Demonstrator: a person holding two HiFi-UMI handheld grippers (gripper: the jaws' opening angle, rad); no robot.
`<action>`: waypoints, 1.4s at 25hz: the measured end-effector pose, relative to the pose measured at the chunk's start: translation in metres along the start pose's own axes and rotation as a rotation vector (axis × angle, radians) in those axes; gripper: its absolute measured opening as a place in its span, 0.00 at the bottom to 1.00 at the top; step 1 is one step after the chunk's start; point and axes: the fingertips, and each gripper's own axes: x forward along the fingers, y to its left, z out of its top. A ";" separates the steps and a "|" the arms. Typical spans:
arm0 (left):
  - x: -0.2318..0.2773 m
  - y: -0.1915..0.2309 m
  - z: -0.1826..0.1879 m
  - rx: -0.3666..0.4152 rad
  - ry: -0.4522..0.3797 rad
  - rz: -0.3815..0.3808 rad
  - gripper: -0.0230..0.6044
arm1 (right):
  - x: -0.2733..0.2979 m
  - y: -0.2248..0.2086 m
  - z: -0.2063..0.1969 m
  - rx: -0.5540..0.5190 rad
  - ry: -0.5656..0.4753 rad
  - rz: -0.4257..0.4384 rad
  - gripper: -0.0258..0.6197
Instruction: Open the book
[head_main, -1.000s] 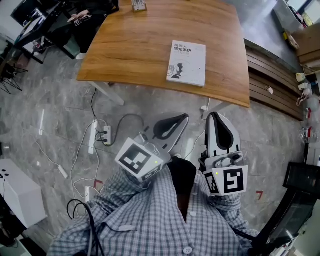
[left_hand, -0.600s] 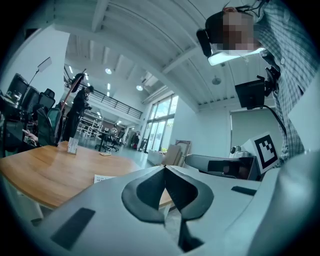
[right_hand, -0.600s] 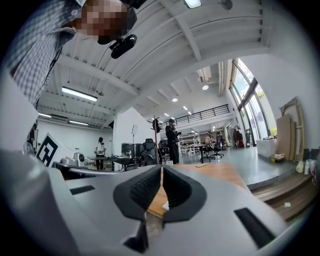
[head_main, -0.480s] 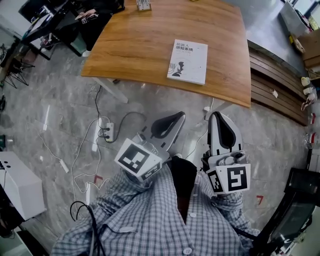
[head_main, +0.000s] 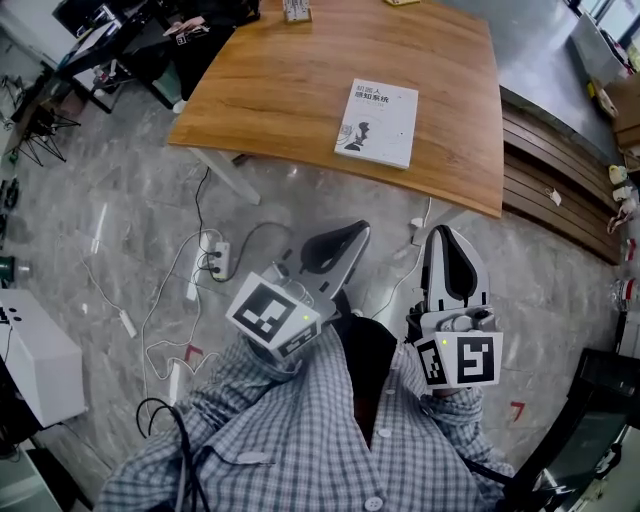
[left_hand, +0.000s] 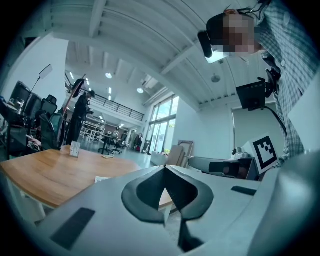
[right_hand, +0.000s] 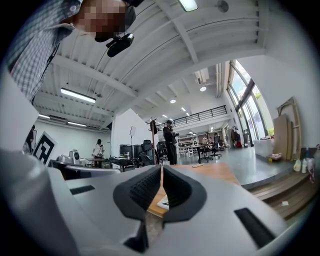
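Observation:
A white closed book (head_main: 378, 122) lies flat near the front edge of the wooden table (head_main: 270, 90). Both grippers hover over the floor, short of the table and close to the person's chest. My left gripper (head_main: 360, 231) points up-right toward the table, jaws shut and empty. My right gripper (head_main: 446, 231) points straight ahead, jaws shut with nothing between them. In the left gripper view the shut left gripper (left_hand: 165, 167) shows the table (left_hand: 45, 172) and the book (left_hand: 102, 178) ahead. In the right gripper view the book (right_hand: 163, 202) shows just behind the shut right gripper (right_hand: 161, 167).
Cables and a power strip (head_main: 212, 262) lie on the stone floor under the table's front edge. A white box (head_main: 30, 365) stands at the left, wooden steps (head_main: 560, 170) at the right, a black chair (head_main: 600, 400) at bottom right. Desks and chairs (head_main: 120, 40) stand beyond the table's left end.
The right gripper has drifted slightly to the right in the head view. The left gripper has stayed put, both stay shut, and the book lies as before.

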 end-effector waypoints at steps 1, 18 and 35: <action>0.001 0.000 0.001 0.006 -0.001 0.001 0.05 | 0.000 -0.001 0.000 0.002 -0.002 -0.002 0.08; 0.053 0.062 0.003 0.011 0.002 0.008 0.05 | 0.058 -0.028 -0.009 0.005 0.033 0.000 0.08; 0.131 0.189 0.027 -0.004 0.023 -0.020 0.05 | 0.209 -0.051 -0.008 0.025 0.081 -0.002 0.08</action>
